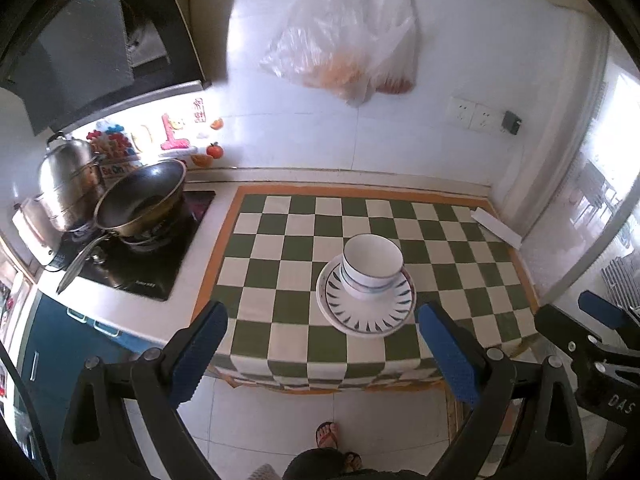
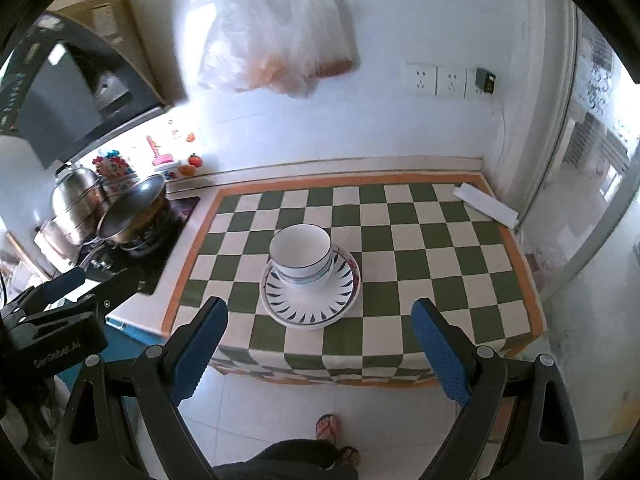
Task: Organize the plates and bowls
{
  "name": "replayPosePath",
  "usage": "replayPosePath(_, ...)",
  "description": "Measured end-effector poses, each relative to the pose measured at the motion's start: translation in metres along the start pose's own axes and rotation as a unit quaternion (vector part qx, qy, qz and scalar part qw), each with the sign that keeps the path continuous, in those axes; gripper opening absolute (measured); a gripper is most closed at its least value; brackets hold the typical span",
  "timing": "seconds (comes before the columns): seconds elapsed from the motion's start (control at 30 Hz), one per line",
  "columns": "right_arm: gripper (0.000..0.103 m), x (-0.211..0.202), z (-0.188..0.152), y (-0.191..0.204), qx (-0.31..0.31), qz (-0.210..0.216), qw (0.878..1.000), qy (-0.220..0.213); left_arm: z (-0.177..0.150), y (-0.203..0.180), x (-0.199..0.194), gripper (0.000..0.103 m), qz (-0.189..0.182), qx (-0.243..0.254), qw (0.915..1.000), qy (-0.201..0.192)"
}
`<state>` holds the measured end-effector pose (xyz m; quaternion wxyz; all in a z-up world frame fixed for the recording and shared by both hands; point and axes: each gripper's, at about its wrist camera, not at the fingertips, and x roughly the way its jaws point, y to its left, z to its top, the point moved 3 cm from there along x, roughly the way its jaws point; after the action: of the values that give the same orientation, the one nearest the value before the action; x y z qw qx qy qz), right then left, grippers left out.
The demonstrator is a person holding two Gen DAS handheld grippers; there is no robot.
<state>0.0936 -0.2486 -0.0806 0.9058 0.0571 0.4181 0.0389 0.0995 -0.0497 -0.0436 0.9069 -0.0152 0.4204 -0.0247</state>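
A white bowl (image 1: 372,266) (image 2: 302,254) with thin blue bands, seemingly two nested, stands on stacked white plates (image 1: 368,316) (image 2: 310,300) with a dark leaf pattern, on the green-and-white checked cloth (image 1: 280,260) (image 2: 420,264). My left gripper (image 1: 322,344) is open, held back over the table's front edge, with nothing between its blue pads. My right gripper (image 2: 318,340) is open too, also short of the stack and empty. Each gripper shows at the side of the other's view: the right gripper (image 1: 600,332), the left gripper (image 2: 76,292).
A hob at the left carries a wok (image 1: 140,200) (image 2: 132,212) and a steel steamer pot (image 1: 68,184) (image 2: 76,200). A white paper strip (image 1: 496,226) (image 2: 486,204) lies at the cloth's far right corner. Plastic bags (image 1: 344,40) hang on the wall. A person's sandalled foot (image 1: 326,434) stands below.
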Motion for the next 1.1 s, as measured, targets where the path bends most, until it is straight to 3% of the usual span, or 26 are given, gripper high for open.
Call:
replayPosePath(0.2, 0.095, -0.052, -0.027, 0.003, -0.014, 0.008, 1.000, -0.009, -0.028, -0.007, -0.045, 0.098, 0.014, 0.001, 0.9998, -0.014)
replayPosePath(0.43, 0.095, -0.093, -0.040, 0.005, -0.022, -0.013, 0.999, -0.037, -0.043, -0.007, -0.066, 0.098, 0.015, 0.001, 0.9996, -0.025)
replayPosePath(1.1, 0.095, -0.092, -0.043, 0.017, -0.003, -0.032, 0.999, -0.038, -0.042, 0.013, -0.083, 0.098, 0.009, 0.011, 0.9991, -0.040)
